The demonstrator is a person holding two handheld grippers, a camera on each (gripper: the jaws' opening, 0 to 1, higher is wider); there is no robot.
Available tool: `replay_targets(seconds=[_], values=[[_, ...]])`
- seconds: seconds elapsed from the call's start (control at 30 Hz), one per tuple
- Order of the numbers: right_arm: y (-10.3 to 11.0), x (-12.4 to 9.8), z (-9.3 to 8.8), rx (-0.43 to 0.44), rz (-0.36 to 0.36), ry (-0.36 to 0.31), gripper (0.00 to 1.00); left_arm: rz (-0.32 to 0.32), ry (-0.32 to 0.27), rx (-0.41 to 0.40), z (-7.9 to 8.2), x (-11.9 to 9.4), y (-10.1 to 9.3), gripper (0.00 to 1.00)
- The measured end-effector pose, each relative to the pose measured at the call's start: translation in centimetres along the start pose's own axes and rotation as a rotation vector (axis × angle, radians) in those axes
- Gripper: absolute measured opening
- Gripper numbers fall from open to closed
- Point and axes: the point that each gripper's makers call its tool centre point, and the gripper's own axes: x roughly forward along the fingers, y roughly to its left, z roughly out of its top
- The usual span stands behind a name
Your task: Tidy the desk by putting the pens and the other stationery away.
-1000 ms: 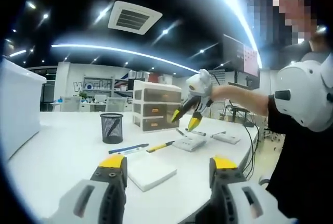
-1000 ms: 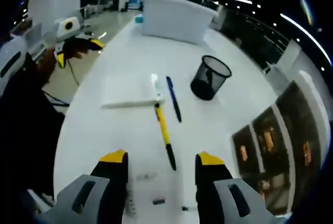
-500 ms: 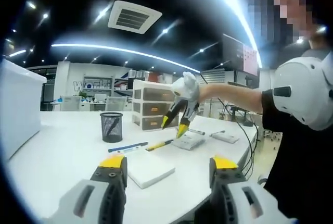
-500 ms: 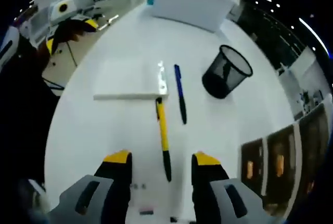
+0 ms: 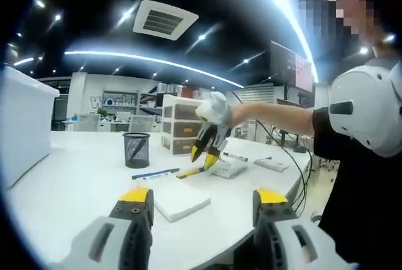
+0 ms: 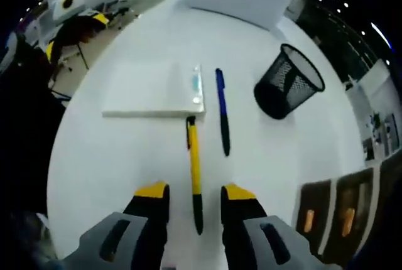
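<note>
A white desk is seen, on which a flat white pad is laid. Just beside the pad, a yellow pen and a blue pen are set side by side. A black mesh pen cup is placed upright near them. A set of drawers is stood farther back.

Two pens (one yellow pen, one blue pen), one mesh cup, one notepad.

Drawer unit on desk; ceiling vent.
</note>
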Motion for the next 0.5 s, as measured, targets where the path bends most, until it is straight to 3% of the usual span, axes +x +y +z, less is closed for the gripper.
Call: replay_targets(seconds=[0.5], values=[[-0.8,1.6,-0.8,-0.083,0.060,0.120,0.18,-0.024,0.021,0.004,-0.5,1.0,-0.8,0.63]])
